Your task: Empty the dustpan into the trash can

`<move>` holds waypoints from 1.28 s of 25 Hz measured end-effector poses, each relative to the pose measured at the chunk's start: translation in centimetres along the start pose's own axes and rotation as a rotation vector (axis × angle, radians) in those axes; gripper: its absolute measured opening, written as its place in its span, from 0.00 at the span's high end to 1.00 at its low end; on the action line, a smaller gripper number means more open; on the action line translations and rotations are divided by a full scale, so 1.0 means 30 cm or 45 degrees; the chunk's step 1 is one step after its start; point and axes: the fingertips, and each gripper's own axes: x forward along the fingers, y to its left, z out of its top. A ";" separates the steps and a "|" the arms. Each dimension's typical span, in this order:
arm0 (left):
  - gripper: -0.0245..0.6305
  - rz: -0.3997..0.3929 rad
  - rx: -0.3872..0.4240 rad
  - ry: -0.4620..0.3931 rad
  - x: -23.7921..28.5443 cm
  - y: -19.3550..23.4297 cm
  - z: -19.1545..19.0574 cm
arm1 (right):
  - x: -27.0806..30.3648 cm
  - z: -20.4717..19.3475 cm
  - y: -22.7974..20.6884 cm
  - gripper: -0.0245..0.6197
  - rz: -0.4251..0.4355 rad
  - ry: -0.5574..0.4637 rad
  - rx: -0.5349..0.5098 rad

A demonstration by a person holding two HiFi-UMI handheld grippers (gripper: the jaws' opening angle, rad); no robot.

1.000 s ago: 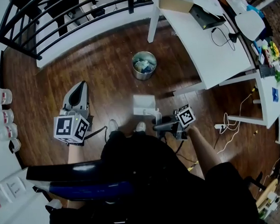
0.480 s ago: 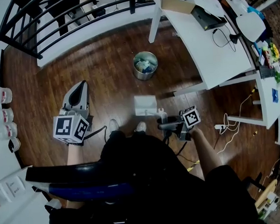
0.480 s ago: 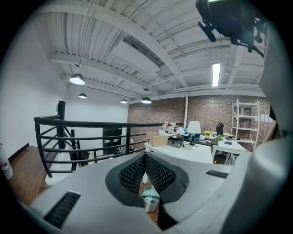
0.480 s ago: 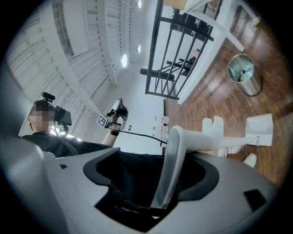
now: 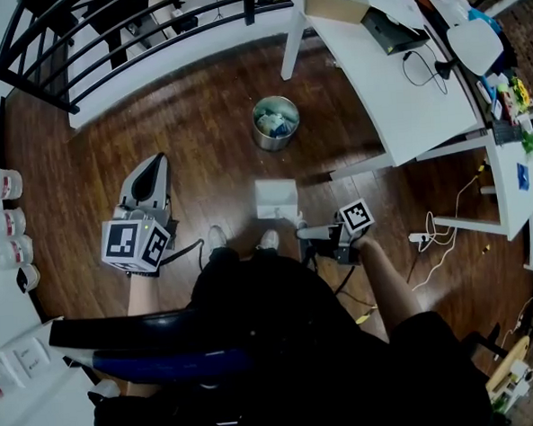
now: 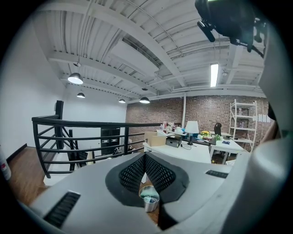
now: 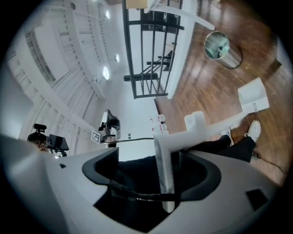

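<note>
Looking at a white dustpan (image 5: 275, 198), boxy pan sat low just past the shoes (image 5: 268, 241), about mid-floor on the dark wood floor (image 5: 199, 140). Got its handle (image 7: 165, 173) between the right gripper (image 5: 307, 234) jaws, seemingly pinched, though hard to confirm contact on both pads. Left gripper (image 5: 156, 167) off to the left, pressed together, pads meeting. Farther out, a metal trash can (image 5: 275, 123) with scraps inside, floorboards between it and the pan. White table (image 5: 394, 92) to the right, its slanted leg reaching in near that gap. Black railing (image 5: 103, 46) along the far side.
</note>
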 end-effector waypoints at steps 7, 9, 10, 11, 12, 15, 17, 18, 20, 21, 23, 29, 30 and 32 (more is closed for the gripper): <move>0.95 0.004 -0.001 -0.011 -0.007 0.003 0.009 | -0.032 -0.006 -0.055 0.34 -0.104 0.014 -0.014; 0.95 0.005 -0.003 -0.013 -0.007 0.004 0.008 | -0.045 -0.021 -0.059 0.34 -0.131 0.046 -0.058; 0.95 0.005 -0.003 -0.015 -0.007 0.004 0.008 | -0.052 -0.028 -0.061 0.34 -0.140 0.058 -0.065; 0.95 0.004 -0.003 -0.016 -0.007 0.004 0.008 | -0.060 -0.031 -0.064 0.34 -0.148 0.062 -0.065; 0.95 0.003 -0.004 -0.018 -0.007 0.004 0.010 | -0.068 -0.032 -0.064 0.35 -0.151 0.063 -0.059; 0.95 -0.002 -0.002 -0.022 -0.003 0.004 0.017 | -0.082 -0.028 -0.059 0.35 -0.146 0.069 -0.026; 0.95 -0.005 -0.001 -0.022 0.005 -0.003 0.019 | -0.100 -0.011 -0.056 0.35 -0.153 0.051 -0.038; 0.95 -0.007 -0.001 -0.022 0.010 -0.006 0.019 | -0.115 0.003 -0.055 0.35 -0.162 0.027 -0.053; 0.95 -0.012 -0.001 -0.022 0.017 -0.010 0.021 | -0.149 0.043 -0.055 0.35 -0.198 -0.041 -0.110; 0.95 -0.015 0.000 -0.022 0.018 -0.010 0.021 | -0.167 0.066 -0.053 0.35 -0.228 -0.082 -0.154; 0.95 -0.022 0.003 -0.021 0.021 -0.012 0.022 | -0.195 0.120 -0.025 0.35 -0.279 -0.171 -0.295; 0.95 -0.049 0.033 -0.022 0.039 -0.042 0.034 | -0.258 0.270 0.178 0.44 -0.414 -0.428 -0.820; 0.95 -0.053 0.035 -0.023 0.040 -0.044 0.037 | -0.264 0.285 0.211 0.44 -0.433 -0.470 -0.882; 0.95 -0.062 0.039 -0.028 0.042 -0.053 0.046 | -0.273 0.306 0.286 0.44 -0.457 -0.559 -1.007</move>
